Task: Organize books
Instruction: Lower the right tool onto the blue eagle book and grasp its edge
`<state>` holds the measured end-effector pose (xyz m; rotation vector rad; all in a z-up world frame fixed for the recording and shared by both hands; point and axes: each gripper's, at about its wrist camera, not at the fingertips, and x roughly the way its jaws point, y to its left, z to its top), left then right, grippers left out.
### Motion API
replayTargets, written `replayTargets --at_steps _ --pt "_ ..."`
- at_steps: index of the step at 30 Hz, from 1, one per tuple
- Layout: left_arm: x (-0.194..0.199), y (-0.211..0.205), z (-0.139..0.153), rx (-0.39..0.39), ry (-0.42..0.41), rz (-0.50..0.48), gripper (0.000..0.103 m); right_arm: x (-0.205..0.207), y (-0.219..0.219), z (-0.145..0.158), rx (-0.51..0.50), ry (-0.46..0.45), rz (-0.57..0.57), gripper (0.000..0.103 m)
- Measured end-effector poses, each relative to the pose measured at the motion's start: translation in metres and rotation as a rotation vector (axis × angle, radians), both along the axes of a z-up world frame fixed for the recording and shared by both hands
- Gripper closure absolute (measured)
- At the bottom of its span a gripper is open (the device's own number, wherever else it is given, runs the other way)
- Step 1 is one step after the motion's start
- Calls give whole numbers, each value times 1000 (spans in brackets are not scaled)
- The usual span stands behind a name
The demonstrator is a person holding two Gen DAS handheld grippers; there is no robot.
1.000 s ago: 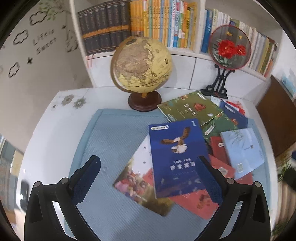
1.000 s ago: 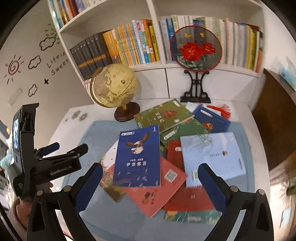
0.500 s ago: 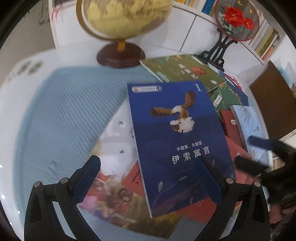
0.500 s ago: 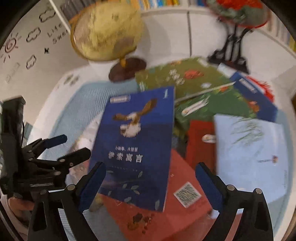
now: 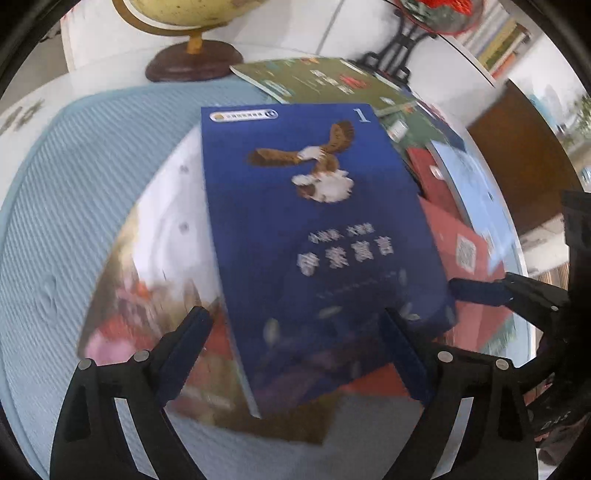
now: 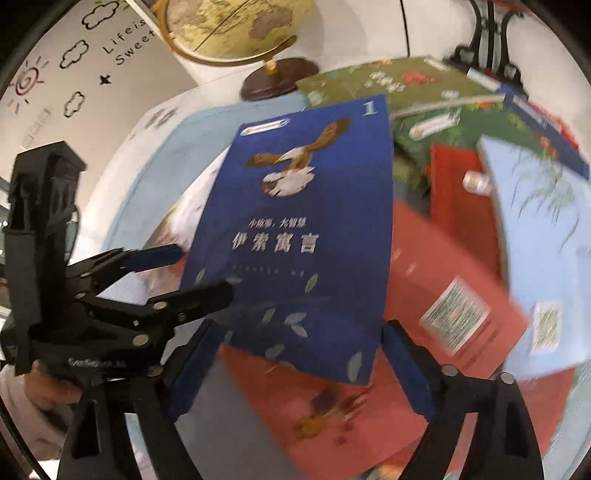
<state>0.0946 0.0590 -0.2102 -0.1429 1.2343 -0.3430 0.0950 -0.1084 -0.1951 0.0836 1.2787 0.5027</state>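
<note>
We hold the left gripper (image 5: 295, 354) tilted steeply down over the dark blue paperback book with an eagle on its cover (image 5: 314, 236). Its jaws stand wide and are closing, with the lower edge of the blue book between them; we cannot tell whether the pads touch it. The right gripper (image 6: 297, 363) is in the same condition: jaws wide and closing, the same book's lower edge between them, contact unclear.

The blue book lies on top of a loose pile: a red paperback with a printed code label (image 6: 424, 288) beneath it, a pale blue book (image 6: 535, 240) to the right, green books (image 6: 388, 81) behind. The pile rests on a light blue ribbed mat (image 5: 92, 166) on a white table (image 5: 92, 79). A yellow globe on a brown wooden base (image 6: 236, 29) stands behind the mat.
</note>
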Motion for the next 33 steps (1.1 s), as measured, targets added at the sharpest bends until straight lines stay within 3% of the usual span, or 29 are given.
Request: replayTargets --at_steps 6,8,11,15,16,17,20,24,28,30,33 --pt "-46 3 7 -5 52 -40 14 -51 -2 -4 8 63 22 20" --pt "-50 11 10 28 41 -22 14 -60 -9 -1 -2 39 5 20" --pt "-34 24 11 26 29 31 14 -44 -17 3 -7 -6 -25 20" --pt "-9 23 4 -57 47 44 16 -5 -15 -4 76 18 -72 20" --pt "-7 17 4 -82 54 30 17 -3 -10 -4 95 33 -65 19" --pt "-9 11 4 -57 58 26 18 -4 -5 -5 105 56 -56 16" --pt "-24 4 3 -51 73 -10 19 -21 3 -5 48 37 -34 14" --pt "-61 6 3 -119 148 -17 19 -62 -8 -11 105 138 -35 14" --pt "-98 -5 -10 -90 235 -105 19 -104 -16 -25 140 251 -16 15" --pt "-99 -7 -9 -83 213 -127 19 -118 -33 -36 153 288 -71 17" --pt "-86 -7 -11 -111 238 -129 19 -115 -53 -42 296 287 -141 19"
